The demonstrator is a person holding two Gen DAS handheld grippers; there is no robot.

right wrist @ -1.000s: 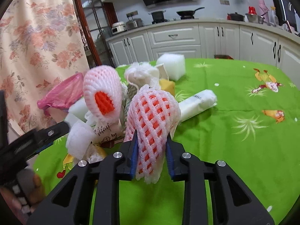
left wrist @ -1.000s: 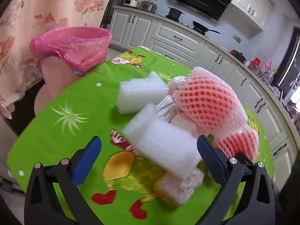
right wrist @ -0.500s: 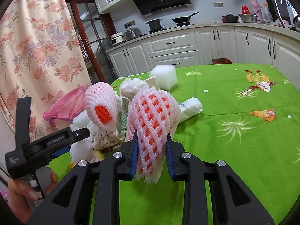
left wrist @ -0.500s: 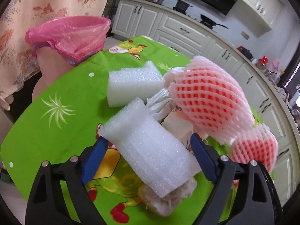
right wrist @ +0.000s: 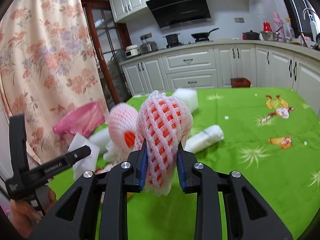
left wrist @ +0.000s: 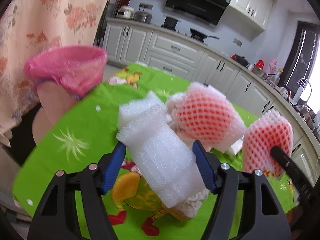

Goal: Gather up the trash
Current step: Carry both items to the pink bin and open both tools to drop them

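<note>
Green cartoon tablecloth [right wrist: 260, 160] is spreading under us; our left gripper [left wrist: 160, 160] is closing around the white foam roll [left wrist: 162, 160], our right gripper [right wrist: 162, 164] is clamping a pink foam net [right wrist: 163, 132]. Next, we judge, both are heading to the pink-bagged bin [left wrist: 68, 74] at ten o'clock.

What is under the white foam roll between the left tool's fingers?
Under the white foam roll, a pale crumpled piece pokes out at its near end, lying on the green tablecloth. The roll hides the rest of that piece and whatever else lies beneath.

Foam roll [left wrist: 162, 160] on table [left wrist: 84, 124]; net sleeve [left wrist: 204, 118] right; bin [left wrist: 68, 74] far left.
</note>
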